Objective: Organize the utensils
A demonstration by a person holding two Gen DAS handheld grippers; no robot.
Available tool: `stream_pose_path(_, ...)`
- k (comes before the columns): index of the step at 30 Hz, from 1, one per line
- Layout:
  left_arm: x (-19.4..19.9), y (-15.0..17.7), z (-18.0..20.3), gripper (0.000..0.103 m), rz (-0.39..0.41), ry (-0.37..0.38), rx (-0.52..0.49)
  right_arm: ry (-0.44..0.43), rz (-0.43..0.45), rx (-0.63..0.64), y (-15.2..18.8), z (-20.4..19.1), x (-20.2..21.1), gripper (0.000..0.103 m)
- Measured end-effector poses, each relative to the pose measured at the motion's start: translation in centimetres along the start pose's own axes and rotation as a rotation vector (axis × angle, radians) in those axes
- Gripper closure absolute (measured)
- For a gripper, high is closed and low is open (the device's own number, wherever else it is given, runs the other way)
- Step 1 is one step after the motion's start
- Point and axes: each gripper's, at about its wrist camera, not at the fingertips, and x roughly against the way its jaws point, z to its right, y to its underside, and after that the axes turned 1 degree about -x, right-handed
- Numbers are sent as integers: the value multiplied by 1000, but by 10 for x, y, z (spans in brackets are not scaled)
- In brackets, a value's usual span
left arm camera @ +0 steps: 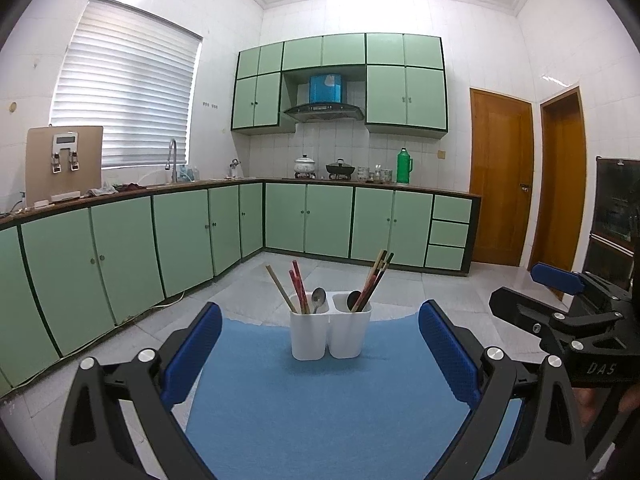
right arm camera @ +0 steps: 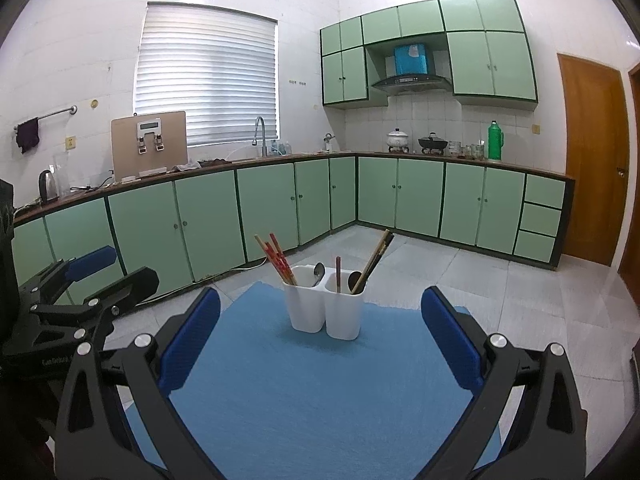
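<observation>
Both grippers (left arm camera: 320, 344) (right arm camera: 320, 334) gape empty — holder (left arm camera: 330, 330) mid-mat (left arm camera: 320, 420), margins bare.

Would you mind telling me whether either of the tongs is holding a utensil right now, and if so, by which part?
Nothing is held. The left tongs and right tongs are both open and empty, short of the white utensil holder.

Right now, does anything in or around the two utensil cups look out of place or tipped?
Both white cups stand upright on the blue mat, nothing spilled. The sorting is mixed: each cup holds chopsticks plus one spoon.
</observation>
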Motion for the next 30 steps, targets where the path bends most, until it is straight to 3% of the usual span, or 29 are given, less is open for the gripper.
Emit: stream_pose_path(30, 7, -2, -4, 6, 8, -6, 6, 2, 9, 7, -2, -2, 3, 5)
